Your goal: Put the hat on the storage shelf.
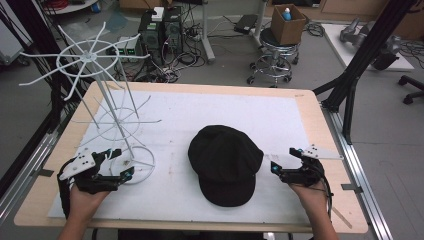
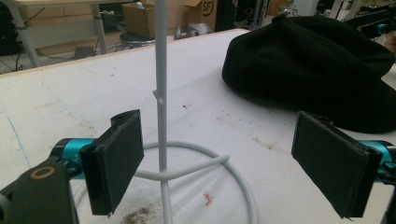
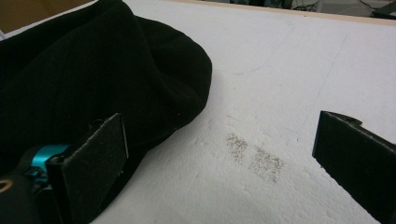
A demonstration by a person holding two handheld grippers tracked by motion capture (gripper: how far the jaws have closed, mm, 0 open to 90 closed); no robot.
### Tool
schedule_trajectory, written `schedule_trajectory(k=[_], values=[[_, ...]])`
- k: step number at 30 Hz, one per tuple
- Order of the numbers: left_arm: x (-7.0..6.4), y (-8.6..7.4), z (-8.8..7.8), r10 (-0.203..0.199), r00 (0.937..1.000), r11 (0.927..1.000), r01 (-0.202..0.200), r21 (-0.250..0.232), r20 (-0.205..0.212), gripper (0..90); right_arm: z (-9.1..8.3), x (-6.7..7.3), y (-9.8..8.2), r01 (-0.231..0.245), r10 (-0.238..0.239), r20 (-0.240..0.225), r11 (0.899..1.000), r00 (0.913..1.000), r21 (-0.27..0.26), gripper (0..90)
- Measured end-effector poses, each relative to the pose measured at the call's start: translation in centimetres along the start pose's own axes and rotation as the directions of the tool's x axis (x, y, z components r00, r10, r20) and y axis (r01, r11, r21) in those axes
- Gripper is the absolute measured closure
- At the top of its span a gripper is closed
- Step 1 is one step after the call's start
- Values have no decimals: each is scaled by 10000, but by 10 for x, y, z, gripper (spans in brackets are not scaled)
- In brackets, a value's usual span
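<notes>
The left gripper (image 1: 121, 162) is held low over the white mat (image 1: 280, 120) with its jaws spread wide, and nothing is gripped between them. In the left gripper view the thin upright pole of the white wire rack (image 2: 161, 93) is seen standing just ahead of the gap between the pads, nearer the left-hand one, with the rack's ring base (image 2: 233, 175) lying on the mat beneath; no contact between pads and wire can be made out. The right gripper (image 1: 285, 160) is likewise held with its jaws wide apart and empty. The black cap (image 1: 226, 162) is found just beside it, toward the left gripper, lying flat on the mat between the two grippers. In the right gripper view the cap's edge (image 3: 140, 93) is seen directly behind the left-hand pad; it may be brushing that pad, though this cannot be told for certain from the angle. Bare mat with a faint smudge (image 3: 254, 156) is seen between the right gripper's pads. The rack's spoked top (image 1: 87, 57) is seen rising well above the left gripper.
</notes>
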State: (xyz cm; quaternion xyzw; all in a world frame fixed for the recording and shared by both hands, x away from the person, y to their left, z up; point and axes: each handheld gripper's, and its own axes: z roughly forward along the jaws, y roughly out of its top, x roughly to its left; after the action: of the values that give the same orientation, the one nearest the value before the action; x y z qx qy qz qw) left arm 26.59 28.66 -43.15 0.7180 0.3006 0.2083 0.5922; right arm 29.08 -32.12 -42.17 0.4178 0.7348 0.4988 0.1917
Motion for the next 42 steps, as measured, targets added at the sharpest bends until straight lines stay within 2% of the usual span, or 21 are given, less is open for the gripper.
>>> schedule_trajectory(k=[8, 12, 18, 27, 34, 42], values=[[-1, 0, -3, 27, 10000, 10000, -26, 40, -42, 172, -2, -1, 1, -120, 121, 33, 9998, 9999, -185, 23], [0, -1, -3, -40, 10000, 10000, 40, 55, -71, 172, 0, -1, 1, -139, 139, -7, 9999, 9999, -90, 23], [-1, 0, -4, 131, 9999, 9999, -131, -2, 67, 172, 0, 0, 2, -127, 128, 36, 9998, 9999, -159, 23], [-1, -1, -5, 14, 10000, 10000, -14, 34, -70, 172, -1, 0, 8, -109, 110, 14, 9990, 9999, -432, 23], [-1, -2, -5, 73, 9999, 9999, -72, 114, -83, 172, 3, 10, 26, 384, -391, -224, 9987, 9990, -329, 23], [-4, -1, -5, 182, 9998, 9997, -182, 134, -45, 173, 10, 20, 60, 752, -771, -618, 9966, 9951, -323, 24]])
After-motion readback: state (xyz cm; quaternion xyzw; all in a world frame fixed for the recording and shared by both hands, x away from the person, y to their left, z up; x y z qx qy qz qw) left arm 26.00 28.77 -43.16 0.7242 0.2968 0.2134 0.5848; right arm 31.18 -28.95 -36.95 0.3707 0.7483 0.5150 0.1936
